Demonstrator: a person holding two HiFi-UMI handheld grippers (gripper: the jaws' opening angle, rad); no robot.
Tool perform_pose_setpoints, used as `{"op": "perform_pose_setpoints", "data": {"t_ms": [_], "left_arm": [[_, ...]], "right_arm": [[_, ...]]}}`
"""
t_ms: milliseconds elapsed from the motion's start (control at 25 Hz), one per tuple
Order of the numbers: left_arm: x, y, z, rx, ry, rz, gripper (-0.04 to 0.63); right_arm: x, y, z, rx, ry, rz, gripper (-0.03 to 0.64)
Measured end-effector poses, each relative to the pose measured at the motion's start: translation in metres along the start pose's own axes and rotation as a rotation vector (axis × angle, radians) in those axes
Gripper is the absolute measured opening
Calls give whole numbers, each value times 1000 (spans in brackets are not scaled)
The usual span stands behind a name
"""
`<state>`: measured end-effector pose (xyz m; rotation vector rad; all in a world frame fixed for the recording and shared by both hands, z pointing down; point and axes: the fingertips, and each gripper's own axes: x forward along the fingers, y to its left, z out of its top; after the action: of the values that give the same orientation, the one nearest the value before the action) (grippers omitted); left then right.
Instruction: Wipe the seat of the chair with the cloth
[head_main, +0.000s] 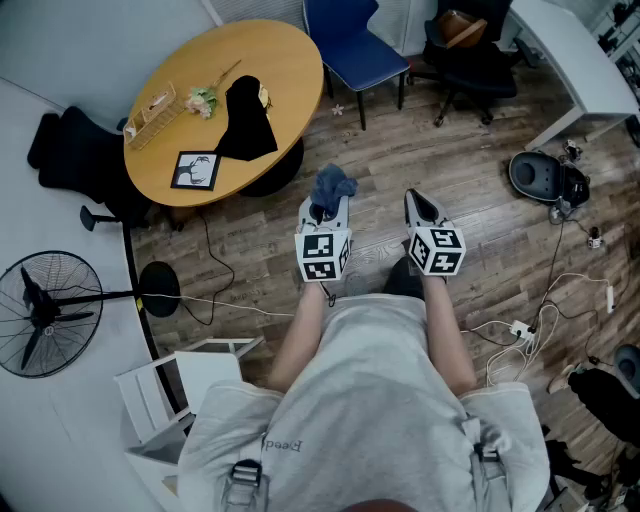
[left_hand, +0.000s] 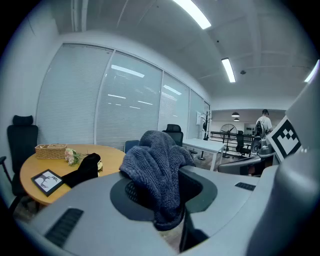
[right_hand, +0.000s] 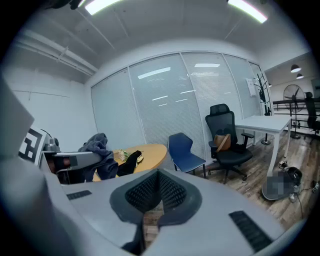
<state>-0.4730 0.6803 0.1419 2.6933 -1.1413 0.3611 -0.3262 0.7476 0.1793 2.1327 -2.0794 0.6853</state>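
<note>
The cloth (head_main: 333, 185), a dark blue-grey knitted one, is bunched up between the jaws of the left gripper (head_main: 325, 208), which are closed on it. In the left gripper view the cloth (left_hand: 157, 170) rises above the jaws and a fold hangs below them. The right gripper (head_main: 420, 205) is just beside the left one, level with it. Its jaws are drawn together with nothing between them, as the right gripper view (right_hand: 150, 200) shows.

Both bare forearms reach forward from the body, roughly parallel, over the wooden floor (head_main: 450, 150). The two grippers point toward the far side of the room.

The blue chair (head_main: 360, 50) stands well apart from the cloth, beyond the grippers, its seat bare. To its left is one round wooden surface (head_main: 290, 70). It carries one black garment (head_main: 245, 120), one framed picture (head_main: 196, 170), one woven basket (head_main: 150, 115) and one small bunch of flowers (head_main: 203, 100).

Two black office chairs show in the head view: one (head_main: 75, 150) left of the round surface, one (head_main: 470, 55) right of the blue chair with a brown bag (head_main: 460, 27) on it. One standing fan (head_main: 45, 310) is at the left edge.
</note>
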Motion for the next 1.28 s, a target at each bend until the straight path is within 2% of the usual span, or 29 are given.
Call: {"op": "perform_pose_setpoints", "data": {"t_ms": [280, 480, 960, 1280], "left_arm": [[2, 10, 7, -10, -17, -8, 120], [17, 6, -2, -11, 6, -29, 118], [94, -7, 9, 3, 65, -47, 120], [175, -15, 31, 39, 86, -65, 120]], "right_arm": [[2, 7, -2, -10, 9, -10, 23], [8, -3, -7, 47, 0, -7, 23], [51, -62, 23, 121, -4, -27, 25], [100, -113, 60, 136, -12, -18, 25]]}}
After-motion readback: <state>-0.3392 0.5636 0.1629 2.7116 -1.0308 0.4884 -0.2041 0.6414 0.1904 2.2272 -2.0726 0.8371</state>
